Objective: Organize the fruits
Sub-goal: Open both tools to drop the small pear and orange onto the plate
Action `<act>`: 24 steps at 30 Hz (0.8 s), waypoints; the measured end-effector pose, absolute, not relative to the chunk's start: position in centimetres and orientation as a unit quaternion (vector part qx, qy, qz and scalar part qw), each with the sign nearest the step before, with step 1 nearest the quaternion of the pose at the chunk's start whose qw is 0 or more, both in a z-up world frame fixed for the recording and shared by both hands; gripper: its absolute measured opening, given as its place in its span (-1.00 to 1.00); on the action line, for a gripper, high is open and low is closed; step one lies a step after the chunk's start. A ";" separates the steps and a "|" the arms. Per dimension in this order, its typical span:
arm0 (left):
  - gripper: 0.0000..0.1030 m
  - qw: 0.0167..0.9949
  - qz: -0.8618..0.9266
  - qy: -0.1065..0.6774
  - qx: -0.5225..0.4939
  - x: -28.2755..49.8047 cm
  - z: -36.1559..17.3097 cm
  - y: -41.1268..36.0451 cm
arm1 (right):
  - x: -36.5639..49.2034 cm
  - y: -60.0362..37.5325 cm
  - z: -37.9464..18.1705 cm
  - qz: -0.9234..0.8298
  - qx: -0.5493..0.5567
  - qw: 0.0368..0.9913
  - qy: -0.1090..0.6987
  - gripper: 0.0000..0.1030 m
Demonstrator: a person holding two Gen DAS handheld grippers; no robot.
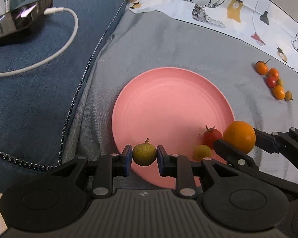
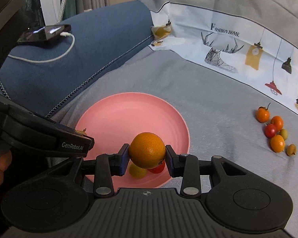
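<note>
Both grippers are hovering over the pink plate [image 1: 168, 91], low in frame: left gripper [image 1: 144, 154] pinching a greenish fruit [image 1: 144, 154], right gripper [image 2: 147, 154] clamping an orange [image 2: 147, 152], probably to drop them in.

Both tilted downward, the left gripper [image 1: 144, 154] and right gripper [image 2: 147, 154] each clamp a small round fruit.

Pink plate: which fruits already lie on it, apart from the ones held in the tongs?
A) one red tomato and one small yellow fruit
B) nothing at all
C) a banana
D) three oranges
A: a red tomato and a small yellow fruit rest on the pink plate, near its edge, below the orange that the right tongs hold.
</note>
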State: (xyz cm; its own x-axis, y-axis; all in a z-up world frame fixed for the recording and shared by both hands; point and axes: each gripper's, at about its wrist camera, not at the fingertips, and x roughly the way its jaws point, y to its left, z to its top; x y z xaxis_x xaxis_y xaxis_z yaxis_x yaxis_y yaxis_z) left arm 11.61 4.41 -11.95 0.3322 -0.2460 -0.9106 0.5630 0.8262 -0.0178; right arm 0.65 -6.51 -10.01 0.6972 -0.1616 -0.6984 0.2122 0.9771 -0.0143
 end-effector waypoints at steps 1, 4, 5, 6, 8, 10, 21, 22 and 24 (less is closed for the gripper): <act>-0.44 0.802 -0.251 0.520 0.154 11.8 -12.1 4.4 | 0.9 -6.5 -10.1 -0.100 0.031 0.920 0.377 -0.23; -0.44 0.803 -0.247 0.519 0.157 12.2 -12.4 4.3 | 1.4 -6.3 -10.5 -0.096 0.019 0.919 0.382 -0.23; -0.44 0.803 -0.247 0.519 0.158 12.3 -12.4 4.3 | 1.6 -6.2 -10.5 -0.094 0.015 0.919 0.383 -0.23; -0.44 0.803 -0.245 0.520 0.159 12.4 -12.5 4.3 | 1.8 -6.0 -10.6 -0.093 0.010 0.918 0.384 -0.23; -0.44 0.802 -0.243 0.521 0.161 12.6 -12.7 4.3 | 2.1 -5.9 -10.7 -0.089 0.000 0.918 0.386 -0.23; -0.43 0.801 -0.243 0.523 0.162 12.8 -12.9 4.4 | 2.4 -5.8 -10.7 -0.087 -0.004 0.919 0.386 -0.23; 0.99 0.800 -0.204 0.549 0.131 13.5 -11.3 6.5 | 0.2 -6.3 -8.8 -0.109 0.012 0.917 0.384 0.46; 0.99 0.799 -0.206 0.549 0.130 13.2 -11.1 6.7 | -0.3 -6.2 -8.5 -0.110 0.013 0.917 0.383 0.48; 0.99 0.800 -0.209 0.546 0.134 12.5 -10.6 6.8 | -1.6 -5.7 -7.9 -0.114 0.015 0.917 0.382 0.50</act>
State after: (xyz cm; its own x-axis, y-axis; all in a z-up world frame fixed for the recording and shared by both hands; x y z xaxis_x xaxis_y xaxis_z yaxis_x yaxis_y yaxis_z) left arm 12.51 6.85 -10.61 0.3169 -0.1876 -0.9297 0.4802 0.8771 -0.0133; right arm -1.62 -5.69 -7.92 0.6828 -0.1966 -0.7037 0.2202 0.9737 -0.0584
